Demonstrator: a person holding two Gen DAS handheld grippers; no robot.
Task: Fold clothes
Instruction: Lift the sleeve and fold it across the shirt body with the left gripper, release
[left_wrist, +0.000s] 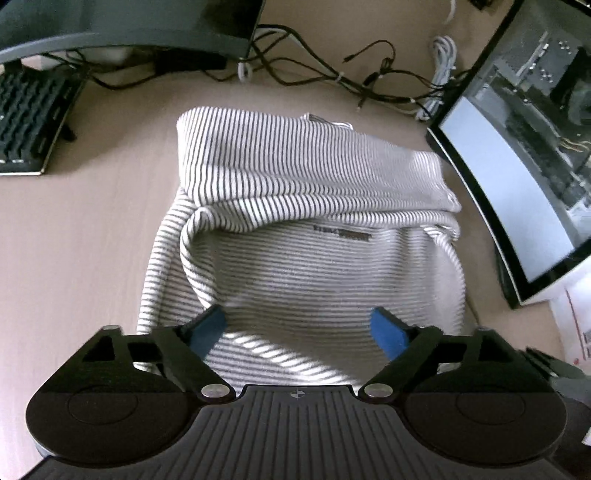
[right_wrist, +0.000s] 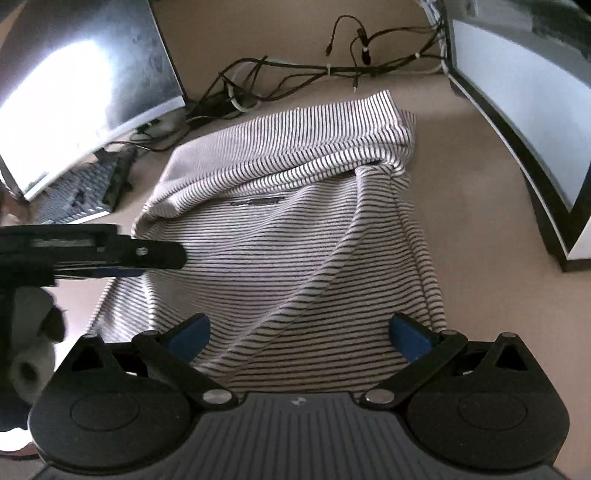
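Observation:
A white shirt with thin black stripes (left_wrist: 303, 258) lies on the beige desk (left_wrist: 74, 258), its far part folded over toward me. It also shows in the right wrist view (right_wrist: 280, 251). My left gripper (left_wrist: 298, 328) is open, hovering over the shirt's near end with blue pads (left_wrist: 208, 328) wide apart and nothing between them. My right gripper (right_wrist: 299, 334) is open and empty over the shirt's near edge. The left gripper shows from the side in the right wrist view (right_wrist: 122, 256), above the shirt's left edge.
A curved monitor (left_wrist: 517, 177) stands close on the right and another monitor (left_wrist: 129, 26) at the back left. A black keyboard (left_wrist: 29, 122) lies at left. Tangled cables (left_wrist: 351, 74) run behind the shirt. Papers (left_wrist: 576, 325) lie at right.

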